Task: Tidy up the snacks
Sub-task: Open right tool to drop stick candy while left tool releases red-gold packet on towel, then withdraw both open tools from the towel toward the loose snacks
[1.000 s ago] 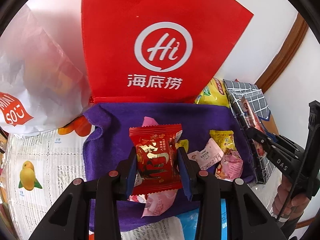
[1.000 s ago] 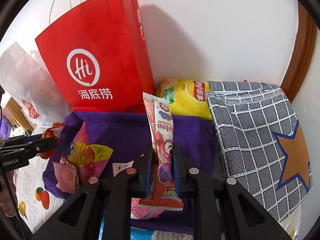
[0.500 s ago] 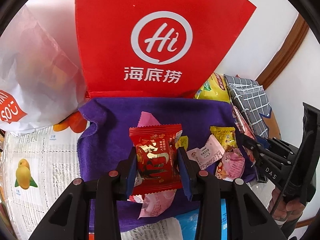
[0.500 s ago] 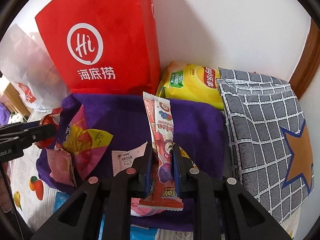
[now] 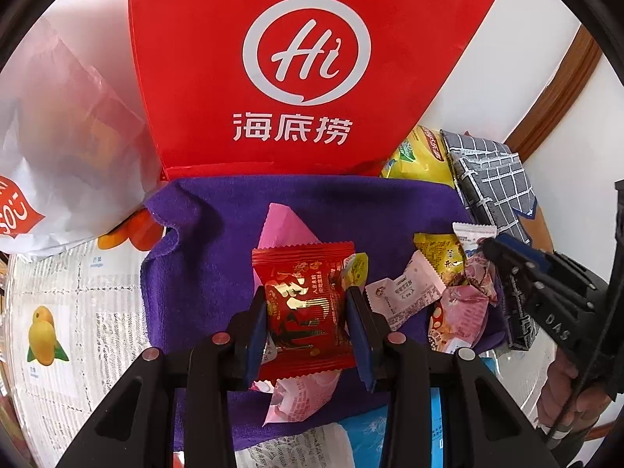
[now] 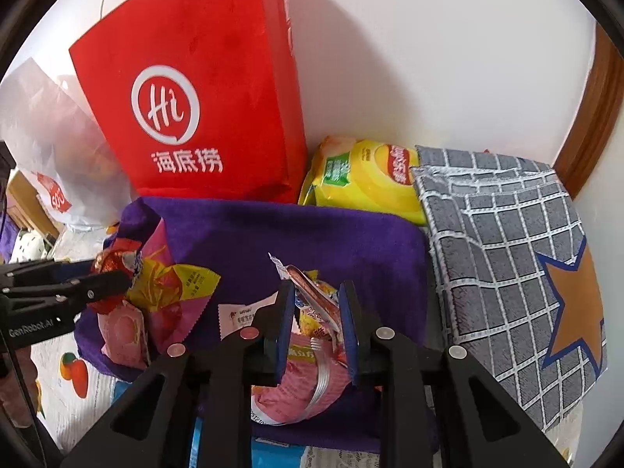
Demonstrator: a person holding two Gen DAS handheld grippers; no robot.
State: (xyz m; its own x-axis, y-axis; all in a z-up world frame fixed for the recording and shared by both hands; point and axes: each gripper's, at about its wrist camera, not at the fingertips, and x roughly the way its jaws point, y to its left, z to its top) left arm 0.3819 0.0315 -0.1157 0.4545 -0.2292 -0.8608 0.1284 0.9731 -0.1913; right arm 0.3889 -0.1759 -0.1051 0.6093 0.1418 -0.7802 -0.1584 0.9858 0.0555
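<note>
My left gripper (image 5: 306, 312) is shut on a red candy packet (image 5: 306, 304) and holds it over the purple cloth (image 5: 218, 234). My right gripper (image 6: 316, 312) has its jaws parted, and the long pink snack stick (image 6: 312, 296) lies loose between them on the cloth (image 6: 312, 230). Small yellow and pink snack packets (image 5: 440, 284) lie in a pile on the cloth, which also shows in the right wrist view (image 6: 163, 292). The right gripper shows at the right edge of the left wrist view (image 5: 495, 249). The left gripper shows at the left of the right wrist view (image 6: 113, 277).
A red paper bag (image 5: 296, 70) stands against the wall behind the cloth. A yellow chip bag (image 6: 366, 175) and a grey checked cloth (image 6: 507, 241) lie to the right. A white plastic bag (image 5: 58, 148) sits on the left. Fruit-print paper (image 5: 58, 312) covers the table.
My right gripper has opened and the pink snack stick has dropped from upright onto the cloth. Both grippers moved closer to the cloth. The left keeps its hold on the red packet.
</note>
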